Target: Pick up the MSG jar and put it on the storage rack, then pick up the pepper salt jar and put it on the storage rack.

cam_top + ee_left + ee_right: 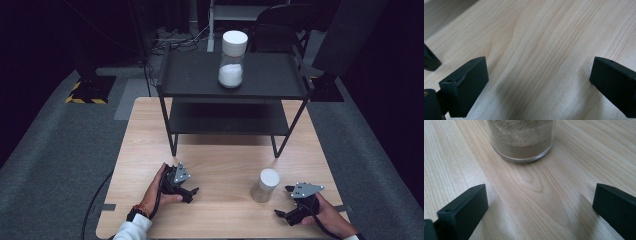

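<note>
High view: right gripper, jaws standing wide apart, resting just beside small white-lidded jar; left gripper likewise gaping, holding nothing.

Pale matt wood-grain table, clear glossy jar of tan powder, matt black shelf

Small clear jar: white lid on, brown sandy powder inside, standing upright on wood table, near front right. Right gripper just beside it, jaws wide apart, not touching, jar bottom straight ahead of them.
</note>
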Available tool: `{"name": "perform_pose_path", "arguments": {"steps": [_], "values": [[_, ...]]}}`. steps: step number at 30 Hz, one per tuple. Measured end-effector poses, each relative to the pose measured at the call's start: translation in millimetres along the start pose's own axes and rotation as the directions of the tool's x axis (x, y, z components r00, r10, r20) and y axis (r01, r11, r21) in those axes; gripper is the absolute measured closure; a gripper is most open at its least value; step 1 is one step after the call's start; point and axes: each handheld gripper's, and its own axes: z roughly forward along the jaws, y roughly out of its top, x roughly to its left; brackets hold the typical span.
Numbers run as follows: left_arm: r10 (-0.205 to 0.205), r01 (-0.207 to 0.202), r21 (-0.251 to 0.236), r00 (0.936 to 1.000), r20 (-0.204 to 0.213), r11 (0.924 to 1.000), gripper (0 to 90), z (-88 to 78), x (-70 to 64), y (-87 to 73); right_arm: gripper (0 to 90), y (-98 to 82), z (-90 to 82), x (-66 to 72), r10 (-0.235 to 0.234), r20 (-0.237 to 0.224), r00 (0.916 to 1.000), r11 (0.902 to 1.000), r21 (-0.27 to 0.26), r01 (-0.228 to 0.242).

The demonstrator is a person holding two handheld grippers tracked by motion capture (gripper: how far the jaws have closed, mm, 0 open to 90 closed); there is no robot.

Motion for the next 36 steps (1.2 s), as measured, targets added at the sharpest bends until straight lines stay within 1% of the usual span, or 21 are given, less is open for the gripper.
{"name": "perform_pose_path", "arguments": {"steps": [2,3,8,10,14,17,36], "values": [[0.000,0.000,0.001,1.0000,0.001,1.0000,1.9,0.4,1.1,0.2,0.0,0.0,0.0,0.0,0.000,0.000,1.0000,1.0000,0.000,0.000],[-0.011,0.010,0.005,0.9999,0.006,0.9999,1.9,0.7,3.0,0.7,0.0,0.0,0.0,0.0,0.000,0.000,1.0000,1.0000,0.000,0.000],[-0.036,0.036,0.017,0.9993,0.012,0.9992,1.8,0.5,6.6,1.5,0.0,0.0,0.0,0.0,0.000,0.000,1.0000,1.0000,0.000,0.000],[-0.054,0.053,0.024,0.9983,0.021,0.9983,1.8,0.8,9.4,2.1,0.0,0.0,0.0,0.1,0.000,0.000,1.0000,1.0000,0.000,0.000],[-0.067,0.067,0.030,0.9974,0.025,0.9973,1.8,0.7,10.6,2.4,0.0,0.0,0.0,0.1,0.000,0.000,1.0000,1.0000,0.000,0.000],[-0.098,0.097,0.042,0.9941,0.045,0.9944,1.9,1.5,15.7,3.2,0.0,0.0,0.0,0.1,0.000,0.000,1.0000,1.0000,0.000,0.000],[-0.100,0.098,0.044,0.9940,0.044,0.9942,1.5,1.6,15.3,3.4,0.0,0.0,0.0,-0.2,-0.001,-0.001,1.0000,1.0000,0.000,0.001]]}}
